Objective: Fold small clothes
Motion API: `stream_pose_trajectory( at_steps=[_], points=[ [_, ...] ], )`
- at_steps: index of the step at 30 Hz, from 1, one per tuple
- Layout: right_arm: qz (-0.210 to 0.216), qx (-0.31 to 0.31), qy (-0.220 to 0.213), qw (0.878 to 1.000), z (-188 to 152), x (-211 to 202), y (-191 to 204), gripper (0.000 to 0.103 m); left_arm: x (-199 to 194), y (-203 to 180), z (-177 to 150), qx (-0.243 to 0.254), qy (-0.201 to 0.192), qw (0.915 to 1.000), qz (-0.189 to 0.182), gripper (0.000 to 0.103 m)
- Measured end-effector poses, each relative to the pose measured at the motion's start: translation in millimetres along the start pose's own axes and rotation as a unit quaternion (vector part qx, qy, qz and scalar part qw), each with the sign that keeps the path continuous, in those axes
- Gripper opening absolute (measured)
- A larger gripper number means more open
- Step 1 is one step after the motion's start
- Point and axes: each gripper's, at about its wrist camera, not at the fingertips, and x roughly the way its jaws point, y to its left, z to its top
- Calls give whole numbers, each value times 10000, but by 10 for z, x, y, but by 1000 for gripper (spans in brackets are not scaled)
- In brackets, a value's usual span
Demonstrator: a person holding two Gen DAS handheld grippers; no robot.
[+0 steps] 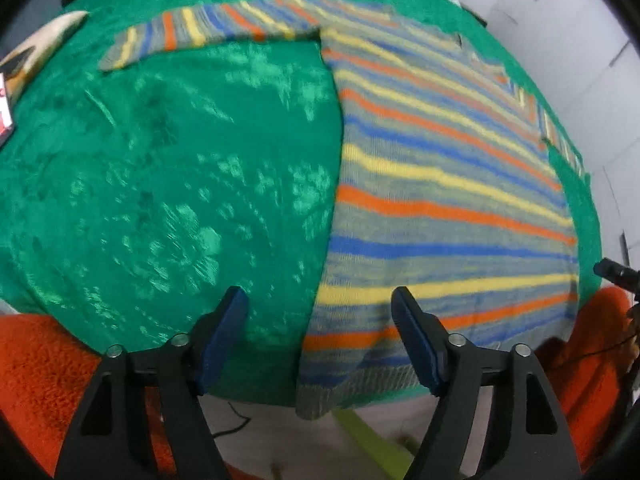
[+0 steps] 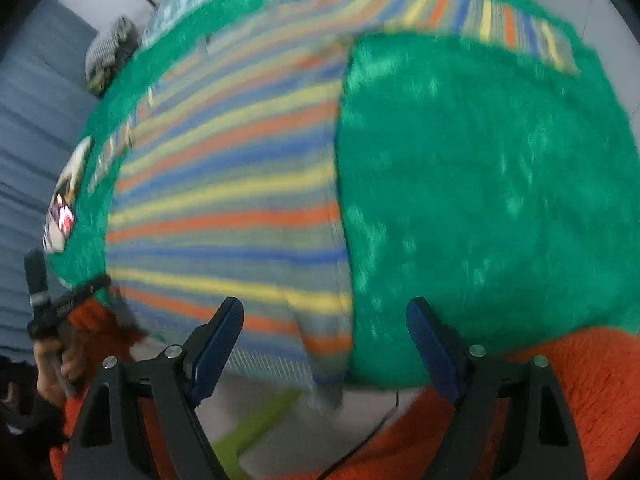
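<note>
A striped sweater (image 1: 440,184) lies flat on the green blanket (image 1: 180,160), hem overhanging its near edge; both hand-held grippers, left (image 1: 320,344) and right (image 2: 324,348), hover empty, jaws apart, seemingly ready to fold.

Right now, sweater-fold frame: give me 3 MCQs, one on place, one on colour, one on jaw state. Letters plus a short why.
1. Where does the striped sweater lie?
A. spread flat on the green blanket
B. hanging from a hook
C. bunched on the floor

2. Which stripe colours does it carry?
A. pink and white
B. orange, yellow and blue
C. black and purple

3. How do the jaws of the left gripper and right gripper stand?
A. both shut on the hem
B. one shut, one open
C. both open, holding nothing

Key: 1 A, body and both sleeves lie spread on the blanket. 2 B, those bands repeat across the grey knit. 3 C, each wrist view shows a wide gap with nothing pinched.
</note>
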Motion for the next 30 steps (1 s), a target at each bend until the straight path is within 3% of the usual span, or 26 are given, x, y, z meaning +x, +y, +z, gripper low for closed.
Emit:
stream_pose_trajectory(
  at_steps=[3, 5, 8, 12, 16, 21, 30],
  points=[
    [-216, -127, -860, 9960, 111, -150, 157, 83, -114, 22, 117, -211, -418, 9989, 39, 85],
    [-388, -210, -1594, 9862, 152, -195, 256, 83, -138, 60, 203, -320, -633, 9974, 102, 87],
    [-692, -411, -2121, 9739, 219, -117, 360, 83, -105, 155, 391, -551, -935, 9936, 298, 91],
    [-850, -383, -2117, 9729, 224, -63, 296, 83, 134, 280, 513, -704, -931, 9909, 670, 91],
    [-932, -2, -2133, 9725, 173, -98, 83, 83, 325, 464, 404, -818, -565, 9917, 814, 92],
    [-850, 471, -2106, 9727, 187, -72, -86, 83, 336, 417, 384, -698, -540, 9916, 950, 101],
    [-740, 301, -2011, 9763, 191, 6, -11, 83, 390, 338, 353, -631, -472, 9911, 1069, 103]
  ],
)
